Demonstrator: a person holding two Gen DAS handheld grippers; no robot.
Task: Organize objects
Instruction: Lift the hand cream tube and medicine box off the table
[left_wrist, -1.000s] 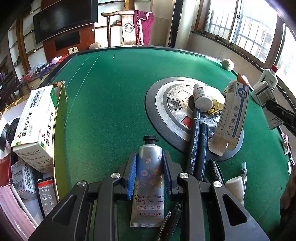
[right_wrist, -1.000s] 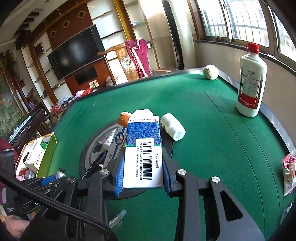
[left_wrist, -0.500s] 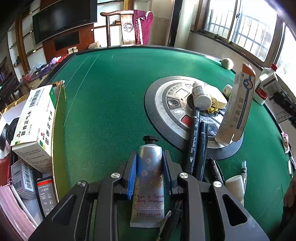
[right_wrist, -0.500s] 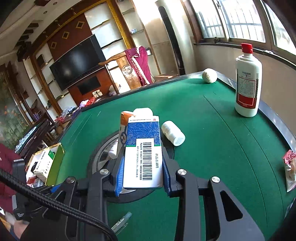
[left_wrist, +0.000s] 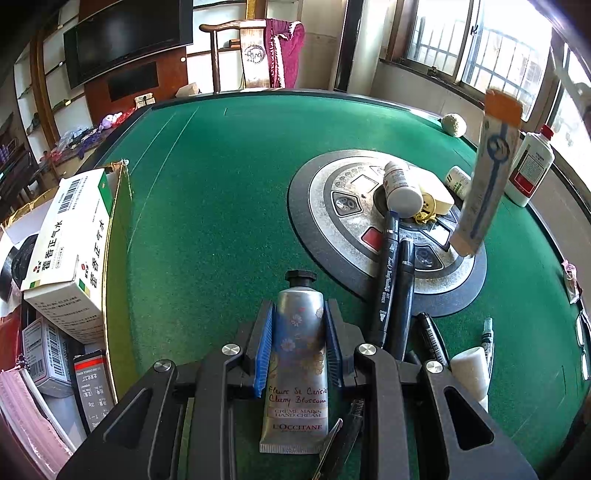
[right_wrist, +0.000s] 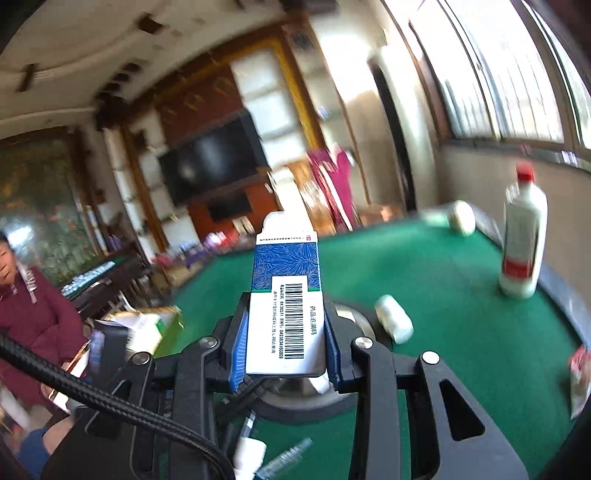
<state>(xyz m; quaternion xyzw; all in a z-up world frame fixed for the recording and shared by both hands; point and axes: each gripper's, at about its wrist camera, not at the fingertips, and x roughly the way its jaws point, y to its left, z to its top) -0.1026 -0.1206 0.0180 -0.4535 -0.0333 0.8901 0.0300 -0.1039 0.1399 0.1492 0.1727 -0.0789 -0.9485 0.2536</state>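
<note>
The blue-and-white medicine carton is pinched between the pads of the right tool and has been raised off the desk since a second ago, so one item is judged to be on its way to sorting. A hand-cream tube is clamped in the left tool, unmoved. Two black markers, one tall white bottle and two small white bottles are counted.
</note>
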